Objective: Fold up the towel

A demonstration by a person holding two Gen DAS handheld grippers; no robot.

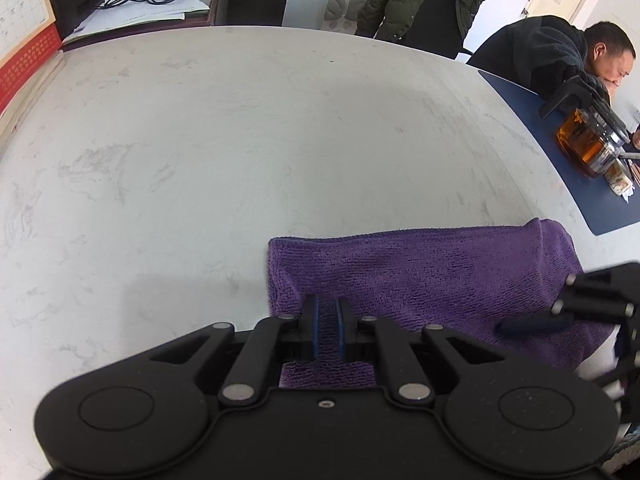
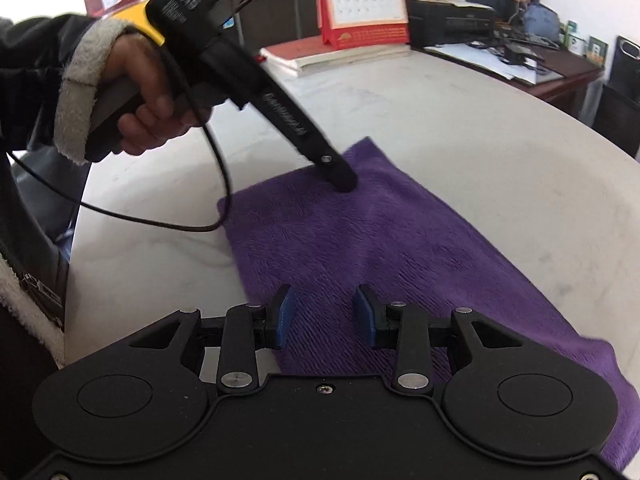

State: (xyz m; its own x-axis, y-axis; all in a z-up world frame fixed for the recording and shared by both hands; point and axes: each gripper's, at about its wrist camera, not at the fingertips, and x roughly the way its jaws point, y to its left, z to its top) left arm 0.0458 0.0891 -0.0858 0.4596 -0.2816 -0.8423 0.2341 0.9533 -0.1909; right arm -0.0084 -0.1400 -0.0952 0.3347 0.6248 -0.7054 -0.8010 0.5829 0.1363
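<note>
Towel (image 1: 420,276): one piece of purple, ribbed, fuzzy cloth, lying flat on a pale marbled table (image 1: 240,140) near its front edge. In the left wrist view its near part is hidden under the left gripper (image 1: 328,330), and its right end passes behind the blurred right gripper (image 1: 532,326). In the right wrist view the near edge of the cloth is covered by the gripper's body and its right corner is cut off low in the frame, so how many layers it has cannot be told.

The left gripper's two blue-padded fingers (image 1: 314,328) stand close together, nipping a narrow strip of the towel; seen from the right wrist, its tip presses down into the cloth near the far left corner. A bare hand (image 2: 156,96) with a grey fleece cuff grips its black handle, and one black cable (image 2: 168,224) loops from it across the table.

The right gripper (image 2: 325,316) hovers over the towel with its two fingers moderately apart, nothing pressed between them; only purple cloth shows in the gap.

Past the table's far right, one dark blue mat (image 1: 580,196) carries a glass teapot (image 1: 588,144) of amber liquid with black fittings, partly cut by the frame edge. Two people are in the background, one seated, one standing with the upper body out of frame. One red-based desk calendar (image 2: 364,4) stands on a stack of books
</note>
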